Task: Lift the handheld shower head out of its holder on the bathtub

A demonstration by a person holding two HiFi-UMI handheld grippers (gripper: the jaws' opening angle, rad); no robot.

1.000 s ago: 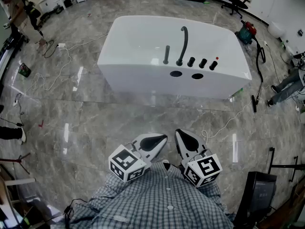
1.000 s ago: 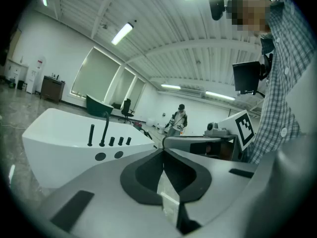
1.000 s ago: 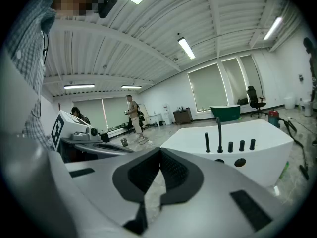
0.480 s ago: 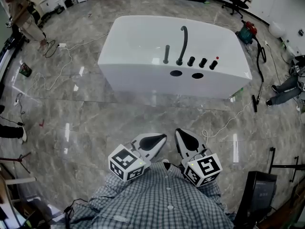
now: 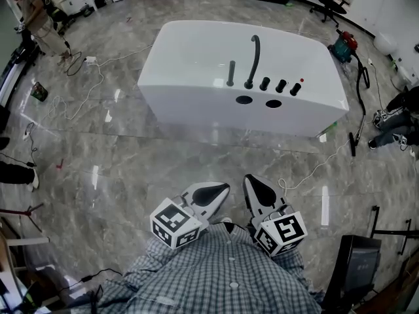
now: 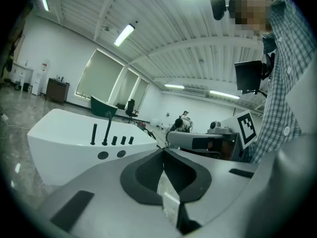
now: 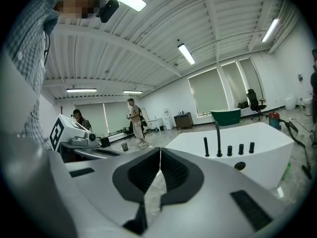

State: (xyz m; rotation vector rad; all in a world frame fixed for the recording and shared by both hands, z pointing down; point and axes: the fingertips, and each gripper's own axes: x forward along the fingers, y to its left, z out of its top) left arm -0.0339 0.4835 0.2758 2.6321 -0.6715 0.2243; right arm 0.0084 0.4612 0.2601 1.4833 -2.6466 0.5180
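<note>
A white bathtub (image 5: 196, 64) stands on the marble floor, well ahead of me. On its near rim the dark handheld shower head (image 5: 230, 73) stands upright in its holder, left of a tall curved black faucet (image 5: 252, 61) and three black knobs (image 5: 280, 85). My left gripper (image 5: 226, 187) and right gripper (image 5: 248, 178) are side by side close to my shirt, far short of the tub, both shut and empty. The shower head (image 6: 94, 133) shows small in the left gripper view, whose own gripper (image 6: 163, 150) is shut. The right gripper view also shows the shower head (image 7: 206, 147) beyond that shut gripper (image 7: 160, 149).
White cables (image 5: 78, 90) trail over the floor left of the tub, and another cable (image 5: 308, 172) runs at its right. A vacuum (image 5: 344, 42) with a hose sits at the tub's right end. People stand at the far left (image 5: 36, 18) and right (image 5: 393, 120). A black stand (image 5: 357, 267) is at my lower right.
The head view has shifted slightly and the person at the far left has stepped along. Both grippers stay shut in the same place.
</note>
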